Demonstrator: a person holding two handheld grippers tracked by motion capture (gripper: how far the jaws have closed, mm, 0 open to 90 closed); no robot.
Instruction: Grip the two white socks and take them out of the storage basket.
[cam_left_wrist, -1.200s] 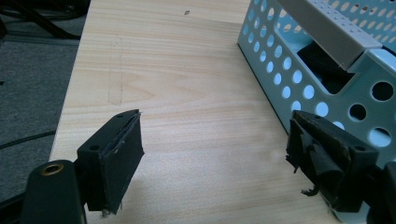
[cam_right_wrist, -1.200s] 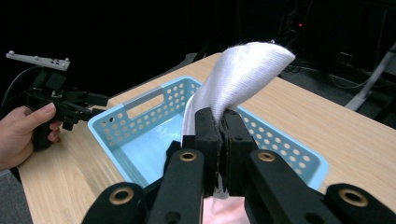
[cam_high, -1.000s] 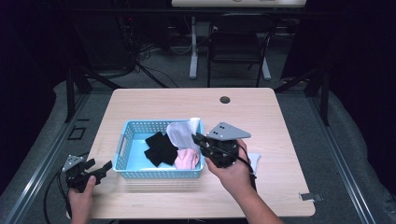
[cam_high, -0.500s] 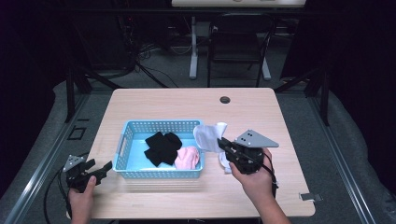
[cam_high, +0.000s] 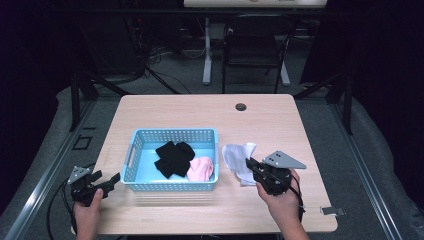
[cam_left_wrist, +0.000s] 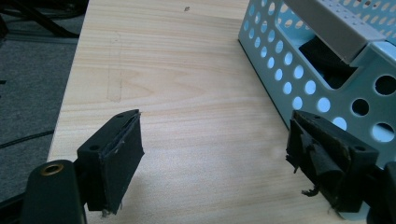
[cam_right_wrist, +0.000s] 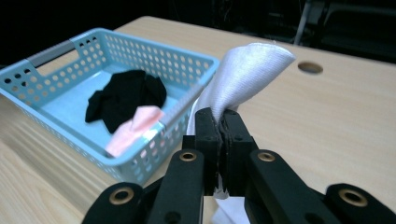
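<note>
A white cloth (cam_high: 238, 156) (cam_right_wrist: 243, 77) hangs from my right gripper (cam_high: 251, 165) (cam_right_wrist: 221, 122), whose jaws are shut on its lower edge; it sits just right of the light blue basket (cam_high: 134, 145) (cam_right_wrist: 56, 49), low over the table. Inside the basket lie a black cloth (cam_high: 172, 157) (cam_right_wrist: 126, 95) and a pink cloth (cam_high: 201, 168) (cam_right_wrist: 133, 128). My left gripper (cam_high: 111, 181) (cam_left_wrist: 215, 149) rests near the table's front left corner, jaws wide open with nothing between them, close to the basket's left wall (cam_left_wrist: 303, 79).
The wooden table (cam_high: 270, 125) has a dark round cable hole (cam_high: 241, 107) (cam_right_wrist: 310, 67) near its far edge. A second piece of white cloth lies on the table under the right gripper. Dark floor, cables and a chair stand beyond the table.
My right gripper has carried the white cloth out of the basket, rightward and down to the table beside it. The left gripper has stayed in place.
</note>
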